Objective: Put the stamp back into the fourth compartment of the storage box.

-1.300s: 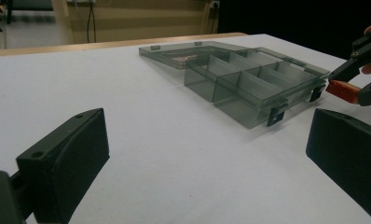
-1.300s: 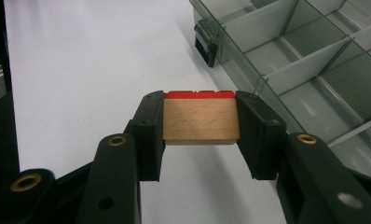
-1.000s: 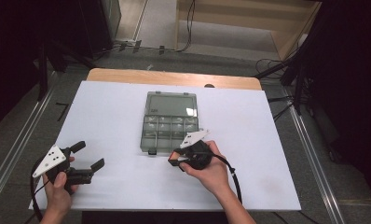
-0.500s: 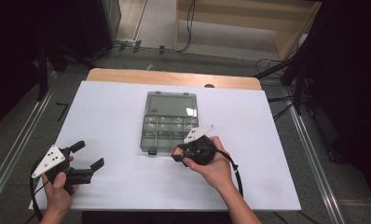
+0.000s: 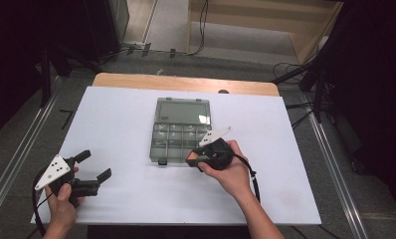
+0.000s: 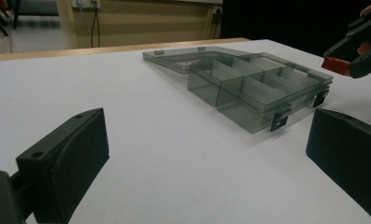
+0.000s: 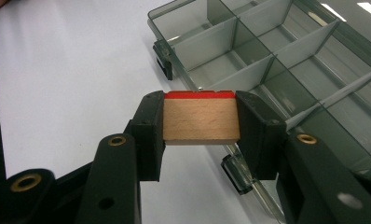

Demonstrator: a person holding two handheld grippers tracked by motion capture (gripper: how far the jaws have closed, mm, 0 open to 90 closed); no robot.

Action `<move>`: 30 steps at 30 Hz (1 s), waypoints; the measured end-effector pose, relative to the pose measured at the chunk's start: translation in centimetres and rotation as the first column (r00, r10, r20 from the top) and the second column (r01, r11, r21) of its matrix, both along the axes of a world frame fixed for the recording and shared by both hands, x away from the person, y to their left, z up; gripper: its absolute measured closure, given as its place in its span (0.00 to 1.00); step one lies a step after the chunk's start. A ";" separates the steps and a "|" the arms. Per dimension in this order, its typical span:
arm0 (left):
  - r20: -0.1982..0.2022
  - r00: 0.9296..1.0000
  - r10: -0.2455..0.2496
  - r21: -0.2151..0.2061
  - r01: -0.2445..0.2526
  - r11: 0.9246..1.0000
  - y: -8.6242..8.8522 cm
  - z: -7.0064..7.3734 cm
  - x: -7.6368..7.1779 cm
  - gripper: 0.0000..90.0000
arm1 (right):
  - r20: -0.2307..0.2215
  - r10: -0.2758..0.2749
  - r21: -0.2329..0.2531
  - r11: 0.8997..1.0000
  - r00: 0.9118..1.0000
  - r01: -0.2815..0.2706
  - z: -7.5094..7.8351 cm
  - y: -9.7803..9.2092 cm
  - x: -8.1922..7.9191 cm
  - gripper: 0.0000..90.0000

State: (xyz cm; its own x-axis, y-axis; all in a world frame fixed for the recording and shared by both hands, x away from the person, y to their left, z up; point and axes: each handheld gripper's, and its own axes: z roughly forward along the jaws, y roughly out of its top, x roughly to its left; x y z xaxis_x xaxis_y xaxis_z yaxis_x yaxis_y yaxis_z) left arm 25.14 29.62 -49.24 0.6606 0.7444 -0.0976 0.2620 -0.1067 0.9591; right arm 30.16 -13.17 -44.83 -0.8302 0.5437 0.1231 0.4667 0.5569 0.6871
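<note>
wooden block [image 7: 200,122] clamped in right gripper [image 7: 200,123] | above organizer box [image 5: 180,130] | left gripper [image 5: 95,166] wide

Both black grippers, left gripper [image 5: 91,167] and right gripper [image 5: 195,158], carry grey three-cornered plates, brass-ringed screw holes and trailing black cables; forearms bare

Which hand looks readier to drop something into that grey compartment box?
Right, probably: the right gripper already clamps a wooden block at the open box's front edge. The left gripper is open, empty and farther off.
</note>
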 end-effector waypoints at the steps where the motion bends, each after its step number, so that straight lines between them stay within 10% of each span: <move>1: 0.000 1.000 0.000 0.000 0.000 1.000 0.0 0.0 0.0 0.00 | 0.000 0.000 0.000 1.000 1.000 0.000 0.0 0.0 0.0 0.59; 30: -0.001 1.000 0.007 -0.006 -0.007 1.000 0.1 0.0 0.0 0.00 | 0.013 -0.026 -0.007 1.000 1.000 0.026 1.5 -1.1 1.8 0.59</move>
